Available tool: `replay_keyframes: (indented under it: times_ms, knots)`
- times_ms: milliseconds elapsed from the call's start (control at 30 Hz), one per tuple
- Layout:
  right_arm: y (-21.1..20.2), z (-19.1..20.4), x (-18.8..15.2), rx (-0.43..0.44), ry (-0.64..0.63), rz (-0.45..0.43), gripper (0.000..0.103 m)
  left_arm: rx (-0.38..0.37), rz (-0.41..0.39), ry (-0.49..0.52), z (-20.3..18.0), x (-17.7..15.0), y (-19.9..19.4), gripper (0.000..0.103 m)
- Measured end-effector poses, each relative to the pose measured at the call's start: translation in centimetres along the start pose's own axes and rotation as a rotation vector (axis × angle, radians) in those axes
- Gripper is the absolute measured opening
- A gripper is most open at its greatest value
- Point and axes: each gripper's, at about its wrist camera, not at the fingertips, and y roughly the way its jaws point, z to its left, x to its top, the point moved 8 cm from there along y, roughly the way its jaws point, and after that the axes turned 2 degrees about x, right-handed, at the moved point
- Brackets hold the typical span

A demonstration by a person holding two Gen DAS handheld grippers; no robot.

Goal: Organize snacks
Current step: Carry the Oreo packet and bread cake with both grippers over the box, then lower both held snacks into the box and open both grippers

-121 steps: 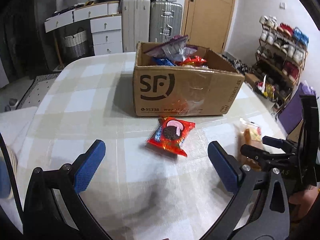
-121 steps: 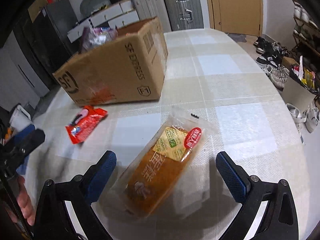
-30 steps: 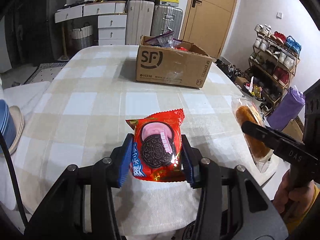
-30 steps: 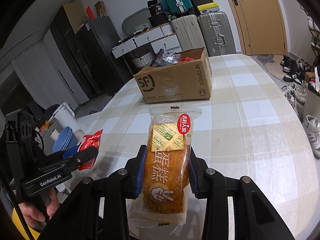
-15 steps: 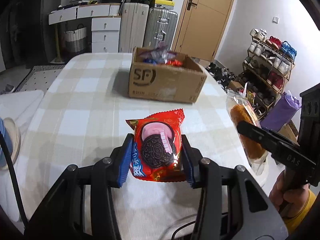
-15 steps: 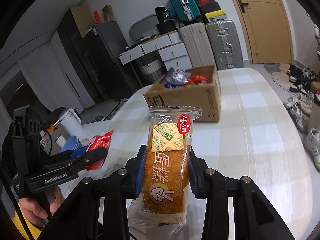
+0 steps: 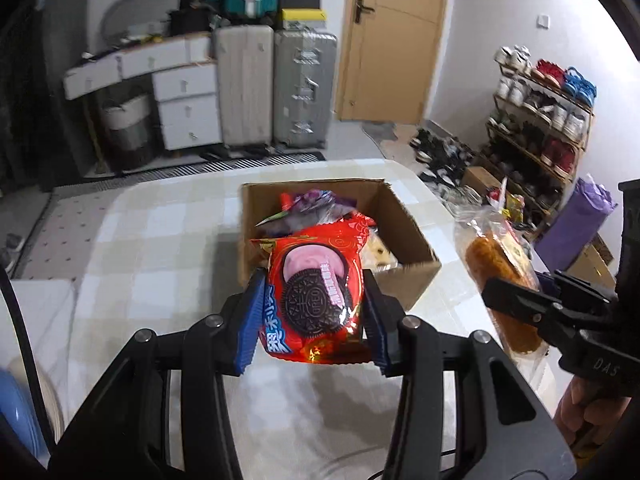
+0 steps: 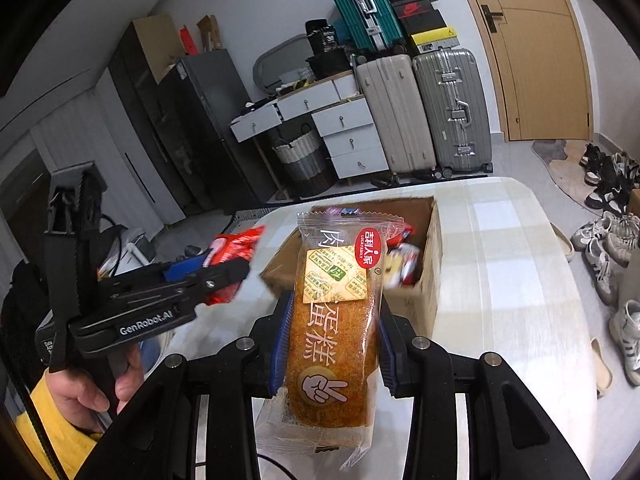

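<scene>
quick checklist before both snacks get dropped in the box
1. Left gripper shut on the oreo pack: ok.
2. Right gripper shut on the cake: ok.
3. Box open at the top: ok.
4. Room in the box: cannot tell; snacks already pile high at the far side.
5. Both packs above the opening: not ok; they look short of the near wall.
6. Grippers apart from each other: ok.

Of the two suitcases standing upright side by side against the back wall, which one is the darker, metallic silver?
The right-hand suitcase, nearest the wooden door. It is ribbed silver-grey with metal latches; its neighbour, the left-hand suitcase, is pale beige.
</scene>
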Motion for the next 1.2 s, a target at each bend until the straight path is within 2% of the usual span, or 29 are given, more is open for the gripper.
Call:
replay_keyframes:
  times_ms: [67,167,267,600,867,1200]
  knots:
    - [1.5,-1.0,1.4,0.000,0.014,0.014,0.037,0.003,0.015,0.020,-0.2,1.2,1.8,0.042]
    - [3.4,-2.4,3.0,-0.016,0.023,0.027,0.037,-0.031,0.114,0.064,-1.1,2.2,6.1,0.042]
    - [5.2,-3.5,4.2,-0.031,0.017,0.040,0.037,-0.051,0.158,0.055,-1.2,3.3,9.4,0.042]
    - [10.2,-5.3,5.0,-0.043,-0.015,0.100,0.037,-0.068,0.218,0.050,0.2,4.6,16.0,0.042]
    - [12.0,-5.2,6.0,-0.049,-0.026,0.086,0.037,-0.060,0.224,0.041,1.4,3.6,18.4,0.042]
    - [14.6,-5.6,6.4,-0.057,-0.016,0.119,0.037,-0.041,0.214,0.086,1.8,2.0,18.8,0.042]
